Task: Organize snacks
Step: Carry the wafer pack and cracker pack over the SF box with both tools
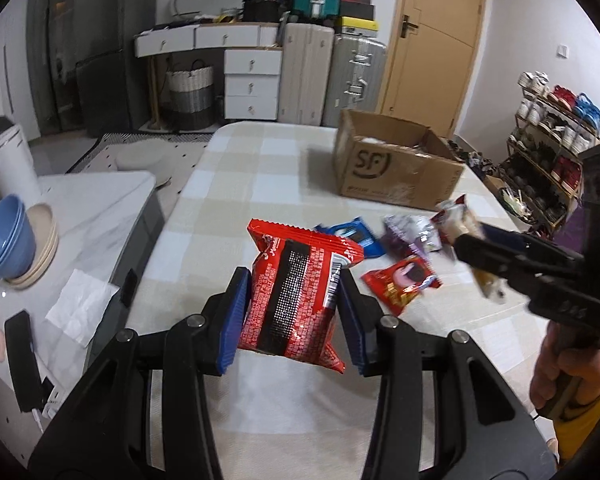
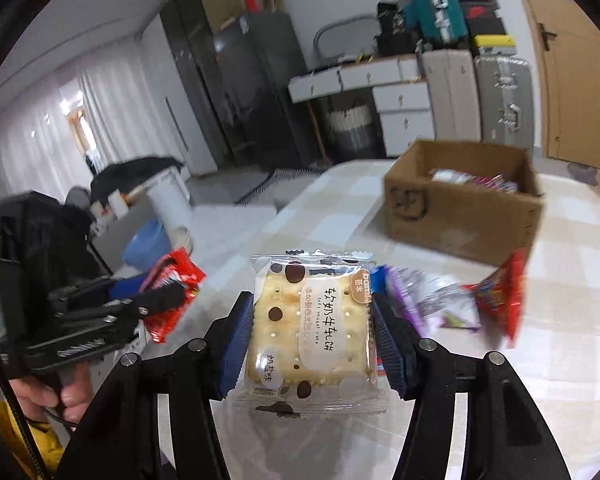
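Observation:
My left gripper (image 1: 294, 316) is shut on a red snack packet (image 1: 296, 296) with a black dotted stripe, held upright above the checked table (image 1: 260, 172). My right gripper (image 2: 311, 334) is shut on a clear cracker packet (image 2: 310, 328) with brown dots, also lifted off the table. From the left wrist view the right gripper (image 1: 484, 258) comes in from the right, its cracker packet (image 1: 460, 220) blurred. In the right wrist view the left gripper (image 2: 156, 300) shows at the left with the red packet (image 2: 172, 292). An open cardboard box (image 1: 392, 160) (image 2: 464, 204) stands at the table's far side with packets inside.
Loose on the table lie a blue packet (image 1: 356, 234), a purple-silver packet (image 1: 412, 236) (image 2: 428, 300) and a small red packet (image 1: 404, 280) (image 2: 500, 296). A side counter (image 1: 96, 208) at the left holds blue bowls (image 1: 6, 240), beige plates and paper. Suitcases, drawers and a shoe rack (image 1: 548, 152) stand behind.

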Demonstrator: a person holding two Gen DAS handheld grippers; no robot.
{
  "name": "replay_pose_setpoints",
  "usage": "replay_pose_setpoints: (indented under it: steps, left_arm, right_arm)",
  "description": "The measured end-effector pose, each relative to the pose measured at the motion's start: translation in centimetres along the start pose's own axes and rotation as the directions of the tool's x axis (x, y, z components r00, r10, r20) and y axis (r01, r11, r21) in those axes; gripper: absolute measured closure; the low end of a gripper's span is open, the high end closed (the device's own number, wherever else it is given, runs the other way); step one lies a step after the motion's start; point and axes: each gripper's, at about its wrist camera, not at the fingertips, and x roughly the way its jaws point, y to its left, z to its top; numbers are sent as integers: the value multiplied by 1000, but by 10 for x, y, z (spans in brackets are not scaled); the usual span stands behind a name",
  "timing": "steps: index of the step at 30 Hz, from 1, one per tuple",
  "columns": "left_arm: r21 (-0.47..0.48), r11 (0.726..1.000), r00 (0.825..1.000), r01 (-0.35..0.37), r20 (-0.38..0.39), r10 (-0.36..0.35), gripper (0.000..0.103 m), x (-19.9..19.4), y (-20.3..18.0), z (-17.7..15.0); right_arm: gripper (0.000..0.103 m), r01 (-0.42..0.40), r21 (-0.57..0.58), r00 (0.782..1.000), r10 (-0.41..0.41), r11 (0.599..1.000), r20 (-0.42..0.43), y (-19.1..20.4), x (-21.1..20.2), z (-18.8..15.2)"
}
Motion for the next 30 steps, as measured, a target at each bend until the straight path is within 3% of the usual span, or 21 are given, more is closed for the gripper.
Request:
replay_pose_setpoints:
  steps: [7, 15, 23, 30]
  left_arm:
    - [71, 996, 998, 52, 31, -54, 63, 0, -54, 19]
    - [121, 987, 993, 108, 35, -113, 63, 7, -94, 46]
    - [127, 985, 990, 118, 57, -126, 63, 23, -101, 105]
    - [106, 984, 988, 142, 50, -148, 63, 51, -106, 167]
  right_arm:
    - [45, 47, 54, 995, -52, 997, 90, -27, -71, -4]
    - [45, 75, 88, 988, -86, 993, 127, -54, -111, -1]
    - [45, 70, 39, 979, -76, 997, 188, -66, -118, 59]
    - [45, 71, 36, 977, -77, 997, 200, -85, -96, 116]
